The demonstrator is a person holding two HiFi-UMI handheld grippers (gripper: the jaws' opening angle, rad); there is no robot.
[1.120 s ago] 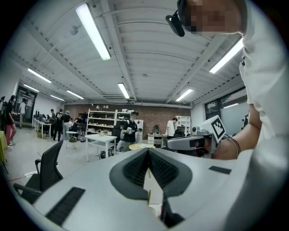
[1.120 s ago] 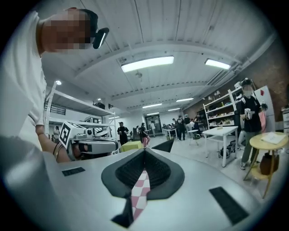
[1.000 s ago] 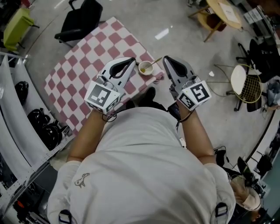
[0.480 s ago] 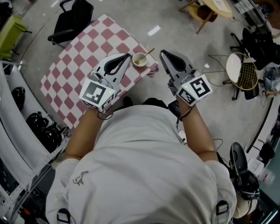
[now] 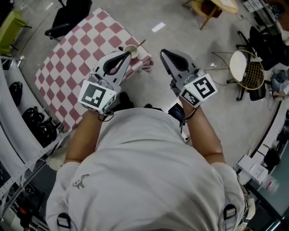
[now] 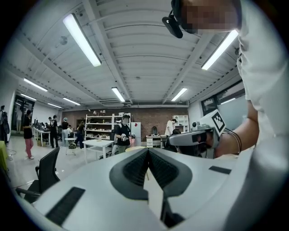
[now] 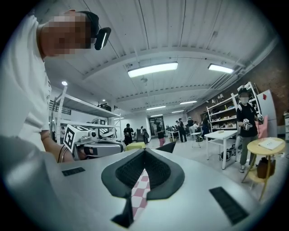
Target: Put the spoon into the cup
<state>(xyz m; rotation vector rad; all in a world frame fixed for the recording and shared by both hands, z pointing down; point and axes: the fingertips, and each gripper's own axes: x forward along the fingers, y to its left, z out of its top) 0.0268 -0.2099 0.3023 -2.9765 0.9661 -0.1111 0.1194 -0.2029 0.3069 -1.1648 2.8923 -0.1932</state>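
Observation:
A small pale cup (image 5: 131,50) stands at the near corner of the pink-and-white checked table (image 5: 72,63). The spoon (image 5: 141,44) rests in it, its handle sticking out up and to the right. My left gripper (image 5: 128,53) hovers just over the cup's near side, partly hiding it, jaws shut and holding nothing. My right gripper (image 5: 163,52) is held beyond the table's corner, over the floor, also shut and empty. In the left gripper view the shut left gripper (image 6: 147,151) points across the room. In the right gripper view a strip of checked cloth (image 7: 141,191) shows below the shut right gripper (image 7: 144,152).
A black office chair (image 5: 67,16) stands past the table's far side. A wooden stool (image 5: 212,9) and a racket on a round stand (image 5: 248,72) sit on the floor to the right. Shelving with dark helmets (image 5: 31,122) runs along the left. Several people stand farther off (image 6: 121,135).
The view has drifted, so the table and cup now sit higher and further left. Both grippers stayed shut, and the left one's tip has closed on the cup.

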